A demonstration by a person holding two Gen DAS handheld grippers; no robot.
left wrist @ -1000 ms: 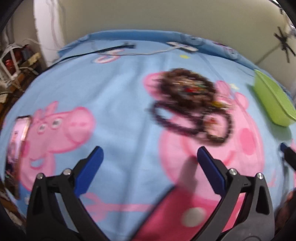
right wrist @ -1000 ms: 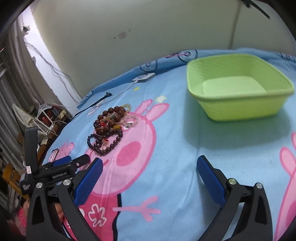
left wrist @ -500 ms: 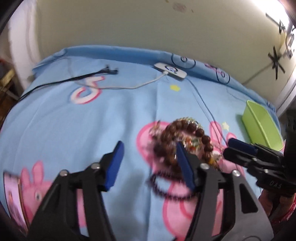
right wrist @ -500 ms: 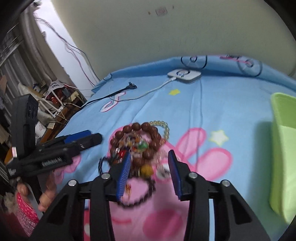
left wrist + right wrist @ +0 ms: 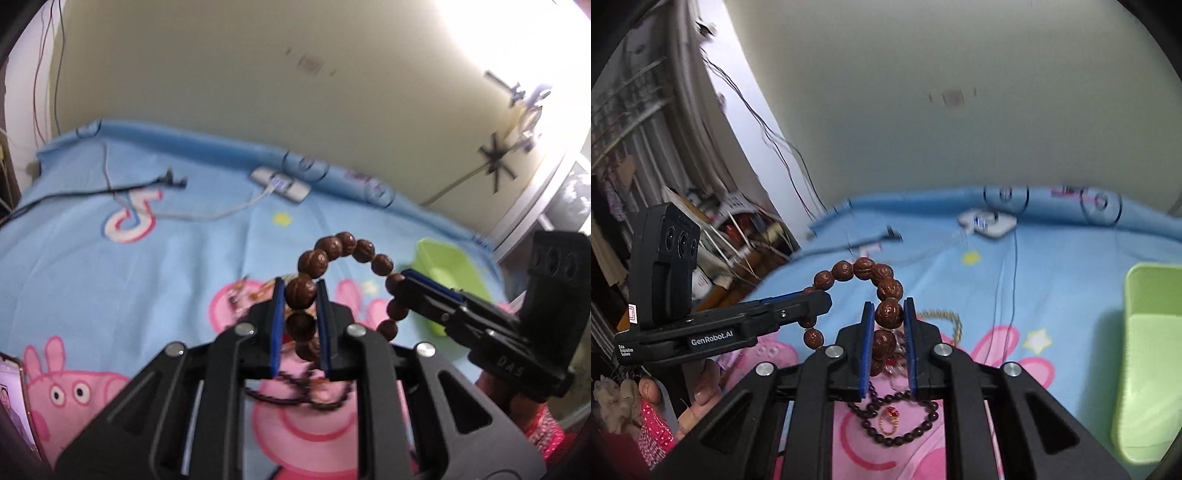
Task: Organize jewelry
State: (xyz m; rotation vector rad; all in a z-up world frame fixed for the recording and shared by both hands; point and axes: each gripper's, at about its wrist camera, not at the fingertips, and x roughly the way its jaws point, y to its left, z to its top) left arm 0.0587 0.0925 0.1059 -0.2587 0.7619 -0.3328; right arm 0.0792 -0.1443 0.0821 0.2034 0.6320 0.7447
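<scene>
I have the left hand-held gripper (image 5: 299, 291) closing on the walnut-bead bracelet (image 5: 345, 243), lifted above the bed (image 5: 147, 266); my right hand-held gripper (image 5: 889, 312) clenches its three o'clock side.

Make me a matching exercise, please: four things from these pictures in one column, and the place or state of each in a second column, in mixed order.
Things
1. large brown bead bracelet
2. small dark bead bracelet
3. green basket
4. white charger

Places or states
A. near the far edge of the blanket
B. lying flat on the blanket
C. raised in the air, off the blanket
D. standing at the right side of the blanket

Right pairs: 1-C, 2-B, 3-D, 4-A
</scene>
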